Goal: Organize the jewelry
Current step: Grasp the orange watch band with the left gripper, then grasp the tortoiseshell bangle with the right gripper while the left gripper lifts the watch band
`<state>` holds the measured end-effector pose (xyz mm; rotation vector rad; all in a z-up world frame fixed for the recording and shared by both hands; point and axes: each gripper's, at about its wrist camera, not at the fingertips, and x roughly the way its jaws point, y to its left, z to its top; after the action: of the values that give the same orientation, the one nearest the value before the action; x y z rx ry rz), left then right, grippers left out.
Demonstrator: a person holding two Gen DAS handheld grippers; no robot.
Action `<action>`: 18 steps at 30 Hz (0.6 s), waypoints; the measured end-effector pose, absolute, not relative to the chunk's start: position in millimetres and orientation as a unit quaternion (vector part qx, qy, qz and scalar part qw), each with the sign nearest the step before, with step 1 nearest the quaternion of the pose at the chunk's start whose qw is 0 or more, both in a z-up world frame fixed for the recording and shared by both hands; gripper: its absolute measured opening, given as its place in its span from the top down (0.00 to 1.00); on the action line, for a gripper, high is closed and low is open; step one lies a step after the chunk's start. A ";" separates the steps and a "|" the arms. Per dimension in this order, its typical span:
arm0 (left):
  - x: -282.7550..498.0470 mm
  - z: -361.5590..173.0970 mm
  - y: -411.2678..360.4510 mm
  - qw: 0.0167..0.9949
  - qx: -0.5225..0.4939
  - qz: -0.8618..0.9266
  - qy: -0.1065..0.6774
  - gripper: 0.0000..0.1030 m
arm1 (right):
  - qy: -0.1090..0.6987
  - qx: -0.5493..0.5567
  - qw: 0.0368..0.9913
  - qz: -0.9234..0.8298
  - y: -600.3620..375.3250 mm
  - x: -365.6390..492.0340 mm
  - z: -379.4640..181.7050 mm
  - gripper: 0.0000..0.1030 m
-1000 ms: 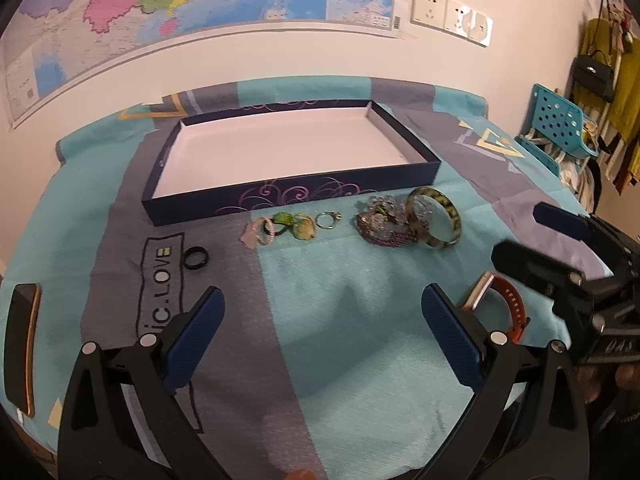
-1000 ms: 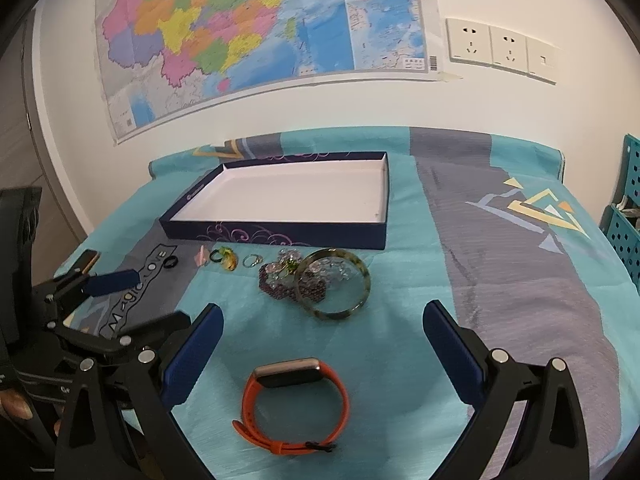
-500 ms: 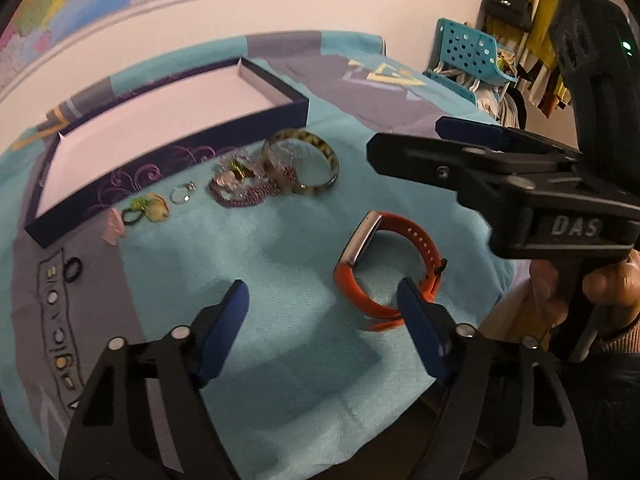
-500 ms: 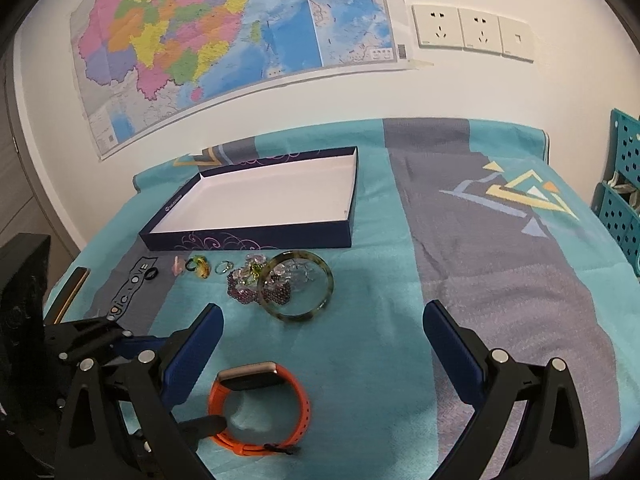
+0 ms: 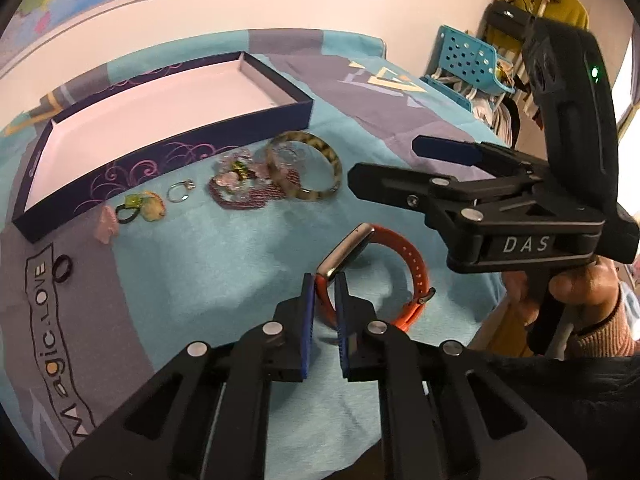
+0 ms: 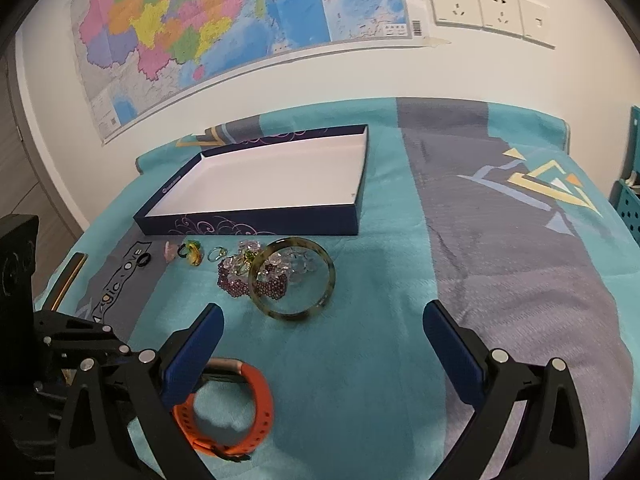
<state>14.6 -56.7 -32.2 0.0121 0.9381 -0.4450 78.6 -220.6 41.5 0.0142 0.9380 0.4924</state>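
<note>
My left gripper [image 5: 324, 284] is shut on the strap of an orange smartwatch [image 5: 404, 276] that lies on the teal cloth near the front edge; the watch also shows in the right wrist view [image 6: 256, 400]. My right gripper [image 6: 320, 332] is wide open and empty above the cloth, seen from the side in the left wrist view [image 5: 444, 164]. A green bangle [image 6: 292, 280], a purple beaded bracelet [image 6: 240, 278], rings [image 6: 216, 255] and a black ring [image 6: 144, 259] lie in front of the empty navy box [image 6: 248, 222].
A blue plastic basket [image 5: 468, 64] and hanging clothes stand to the right of the table. A dark phone-like object [image 6: 66, 280] lies at the cloth's left edge. A map hangs on the wall behind.
My left gripper swung right from the rings to the orange watch and closed on its strap. My right gripper stayed open and shifted slightly.
</note>
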 end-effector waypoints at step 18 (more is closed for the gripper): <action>4.4 -13.1 0.8 0.883 -0.008 -0.203 0.424 0.78 | 0.482 -0.040 0.830 0.278 -198.2 120.2 20.8 0.69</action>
<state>4.4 0.8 -13.1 -0.0157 0.8828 -0.4219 120.2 -198.2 20.8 -0.0844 1.0220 0.5902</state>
